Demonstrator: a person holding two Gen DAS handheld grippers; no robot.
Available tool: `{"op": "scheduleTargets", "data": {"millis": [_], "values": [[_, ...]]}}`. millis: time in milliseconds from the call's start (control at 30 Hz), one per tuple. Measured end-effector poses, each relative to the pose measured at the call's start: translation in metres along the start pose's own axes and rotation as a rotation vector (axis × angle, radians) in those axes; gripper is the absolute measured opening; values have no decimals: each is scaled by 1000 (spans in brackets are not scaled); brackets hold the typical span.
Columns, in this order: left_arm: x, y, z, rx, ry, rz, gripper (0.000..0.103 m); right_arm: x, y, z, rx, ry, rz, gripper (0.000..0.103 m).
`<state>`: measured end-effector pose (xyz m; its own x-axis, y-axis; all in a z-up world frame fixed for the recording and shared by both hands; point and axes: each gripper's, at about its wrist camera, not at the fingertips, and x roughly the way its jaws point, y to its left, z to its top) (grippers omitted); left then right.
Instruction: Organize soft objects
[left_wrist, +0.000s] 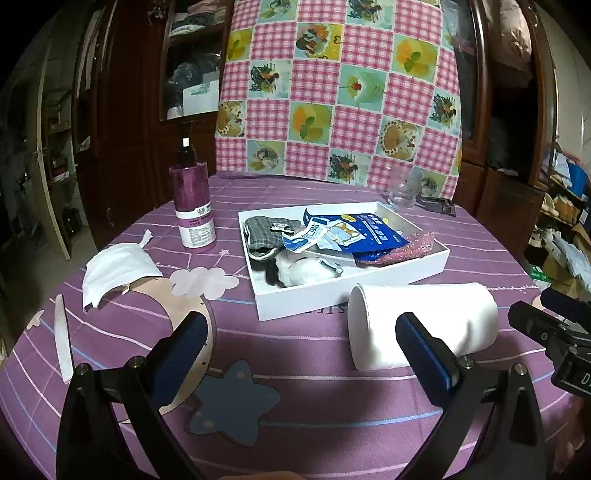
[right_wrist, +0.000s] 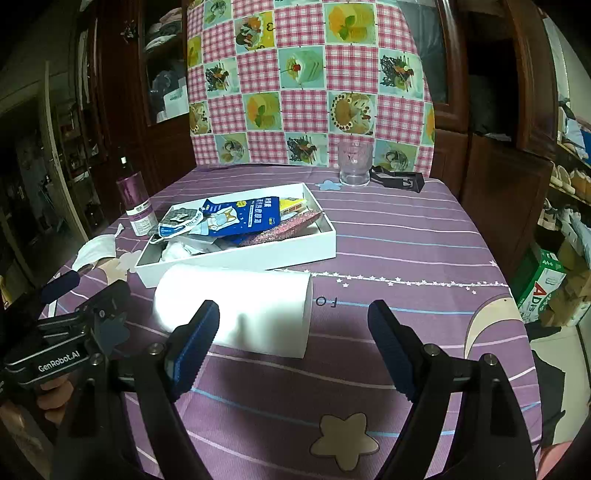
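Note:
A white paper roll (left_wrist: 424, 321) (right_wrist: 236, 314) lies on its side on the purple cloth, just in front of a white tray (left_wrist: 295, 306) (right_wrist: 236, 258). The tray holds a grey checked cloth (left_wrist: 266, 230), blue packets (left_wrist: 354, 230) (right_wrist: 236, 218), a pink glittery piece (left_wrist: 402, 249) (right_wrist: 284, 227) and white soft bits (left_wrist: 303, 271). A white face mask (left_wrist: 118, 267) (right_wrist: 96, 249) lies left of the tray. My left gripper (left_wrist: 301, 332) stands open, its right finger in front of the roll. My right gripper (right_wrist: 293, 325) is open too, the roll just beyond its left finger.
A purple pump bottle (left_wrist: 192, 206) (right_wrist: 136, 206) stands left of the tray. A clear glass (left_wrist: 404, 188) (right_wrist: 354, 164) and a black clip (right_wrist: 400, 179) sit at the table's far edge before a checked pink cloth (left_wrist: 332, 88). A nail file (left_wrist: 62, 339) lies near left.

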<state>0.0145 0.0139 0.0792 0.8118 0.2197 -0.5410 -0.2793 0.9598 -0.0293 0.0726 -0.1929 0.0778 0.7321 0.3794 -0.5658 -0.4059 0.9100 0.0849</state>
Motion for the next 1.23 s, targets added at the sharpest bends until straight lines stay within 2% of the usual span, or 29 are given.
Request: {"op": "scheduleTargets", "data": {"millis": [1000,1100,1233], "values": [[0,1,1,19,-1,13,103,-1,0,0,-6,6,0,83],[-3,-6,-1,79,-43,39,103,-2,1,0,-6,4,-1,83],[-3,-11,-3,107,-28,21,103,-1,-1,1,-2,0,-5,83]]}}
